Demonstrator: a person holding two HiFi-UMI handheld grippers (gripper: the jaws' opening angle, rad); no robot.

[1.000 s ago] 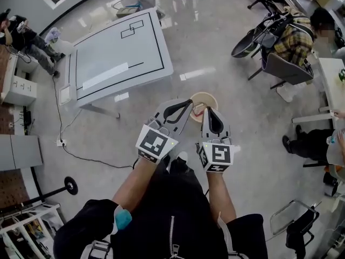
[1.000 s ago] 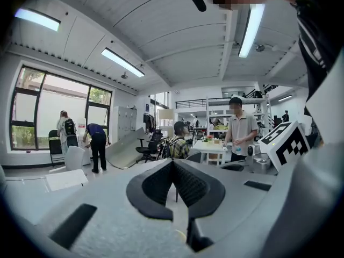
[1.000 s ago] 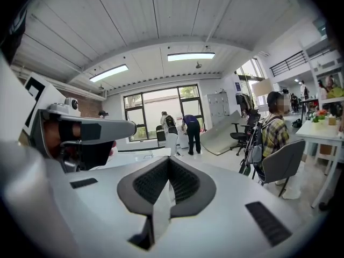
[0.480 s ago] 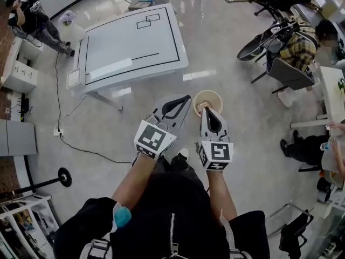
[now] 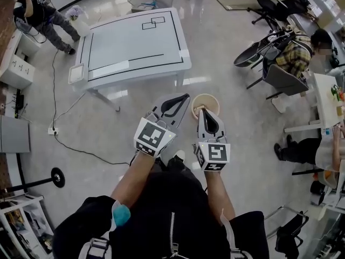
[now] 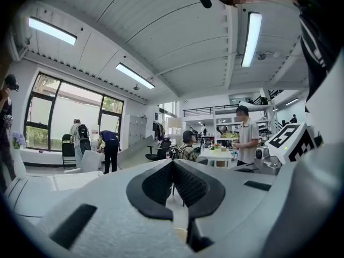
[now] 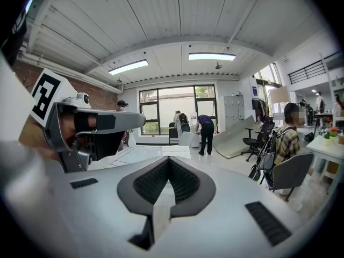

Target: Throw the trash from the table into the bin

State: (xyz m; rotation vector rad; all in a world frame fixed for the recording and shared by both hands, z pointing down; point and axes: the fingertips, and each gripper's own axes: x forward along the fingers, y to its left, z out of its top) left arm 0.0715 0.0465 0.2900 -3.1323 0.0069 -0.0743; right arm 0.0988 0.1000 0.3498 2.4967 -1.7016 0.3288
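Grey left gripper [image 5: 186, 97], grey right gripper [image 5: 204, 111]: jaws closed together, empty. Round beige bin [image 5: 206, 99] at 12 o'clock; white rectangular table [image 5: 135, 42] swung toward 11. Probably walking between drops.

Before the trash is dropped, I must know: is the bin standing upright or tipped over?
Upright: the head view looks down into the round open mouth of the bin.

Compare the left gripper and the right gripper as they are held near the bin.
The left gripper slants toward the right of the head view, while the right gripper points straight up it. The right gripper's tip overlaps the rim of the bin, whereas the left gripper's tip lies just left of the bin in that view. Both have their jaws shut.
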